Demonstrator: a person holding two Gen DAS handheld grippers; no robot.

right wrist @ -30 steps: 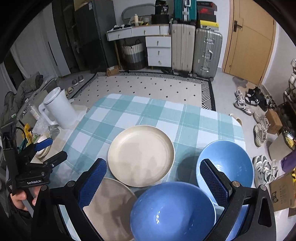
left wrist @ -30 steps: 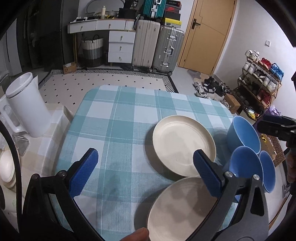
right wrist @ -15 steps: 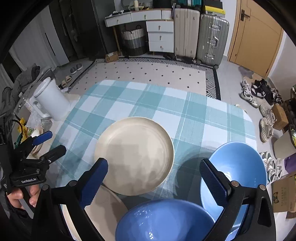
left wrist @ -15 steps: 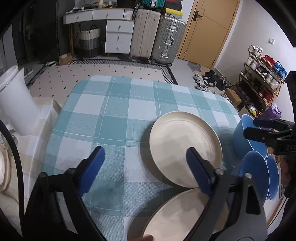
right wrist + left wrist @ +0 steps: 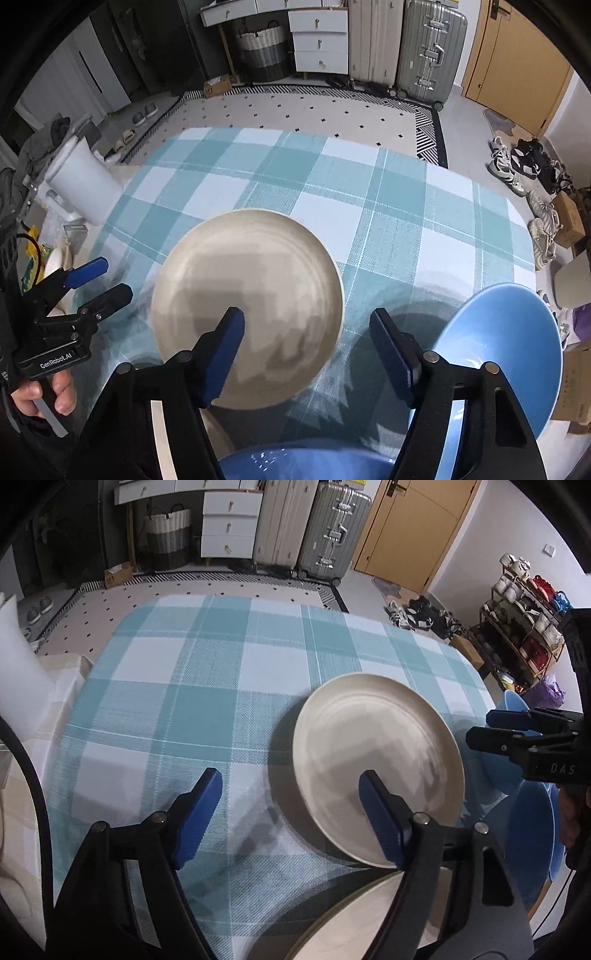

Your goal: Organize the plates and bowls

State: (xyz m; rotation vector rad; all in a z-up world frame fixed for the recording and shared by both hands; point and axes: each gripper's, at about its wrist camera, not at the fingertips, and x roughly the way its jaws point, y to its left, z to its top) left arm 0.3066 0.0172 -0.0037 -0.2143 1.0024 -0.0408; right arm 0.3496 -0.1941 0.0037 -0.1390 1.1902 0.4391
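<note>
Cream plate [image 5: 251, 295], blue bowl [image 5: 506, 347], teal-checked tablecloth [image 5: 388, 221]

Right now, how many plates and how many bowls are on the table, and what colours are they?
Cream plates: 2, the far plate and the near plate at the bottom edge.
Blue bowls: 2, the right bowl and the near bowl.
Total: 4 dishes on the checked tablecloth.
</note>
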